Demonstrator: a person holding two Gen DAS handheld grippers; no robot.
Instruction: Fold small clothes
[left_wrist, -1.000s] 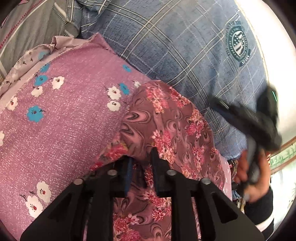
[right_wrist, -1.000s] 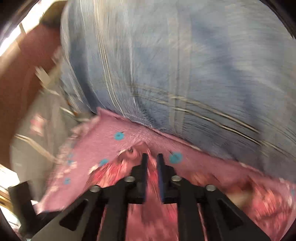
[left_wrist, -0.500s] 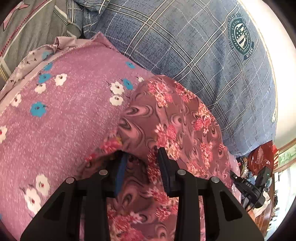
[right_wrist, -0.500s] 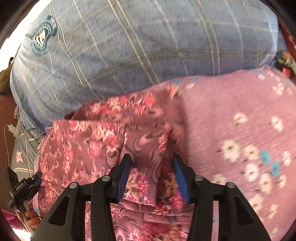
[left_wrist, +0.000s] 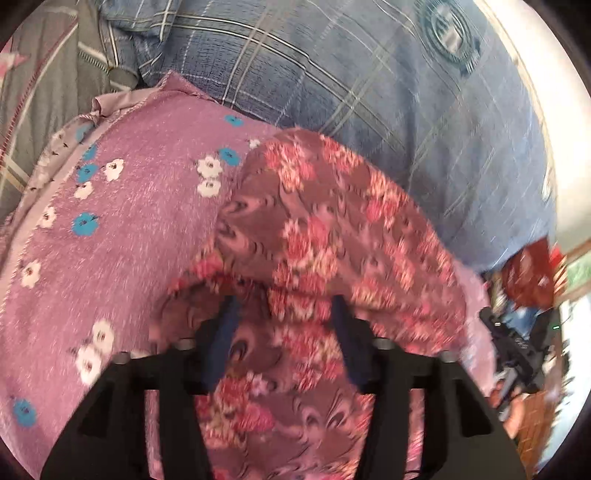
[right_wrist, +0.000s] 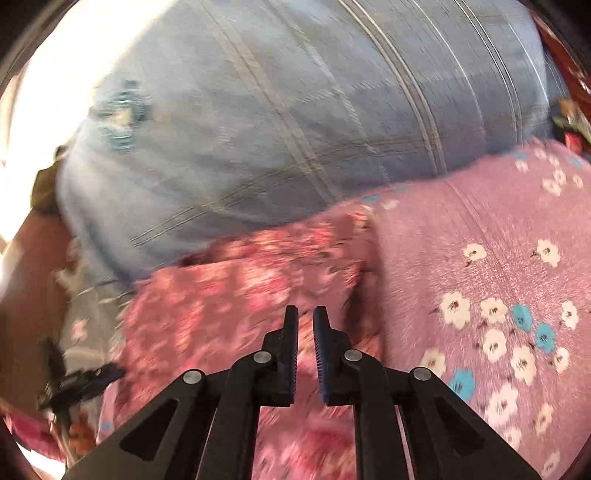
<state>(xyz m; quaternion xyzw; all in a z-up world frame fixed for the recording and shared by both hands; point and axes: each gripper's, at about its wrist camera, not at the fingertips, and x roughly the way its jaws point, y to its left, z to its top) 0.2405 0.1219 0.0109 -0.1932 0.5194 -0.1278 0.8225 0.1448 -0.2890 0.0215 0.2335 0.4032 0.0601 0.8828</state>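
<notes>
On the bed, one mauve cloth (left_wrist: 122, 258) printed with white and blue flowers, spread flat as the working surface. Behind it, one large blue plaid pillow (left_wrist: 369, 96) with a round crest badge. At the far left in the left wrist view, grey striped bedding (left_wrist: 40, 110). At the bed's right edge, a blurred clutter of red and dark items (left_wrist: 528, 273), too smeared to name; bright daylight beyond.

One small garment (left_wrist: 332, 236), brownish-pink with red floral print, lying bunched on the mauve cloth, its far edge just short of the pillow.

Left gripper (left_wrist: 284, 314): jaws have just been opening and now stand apart, a fold of the garment between them, pads not pressing it.

Right gripper (right_wrist: 306, 314): jaws have just been closing and stand nearly together with a thin gap, nothing between them, above the garment (right_wrist: 229, 295).
</notes>
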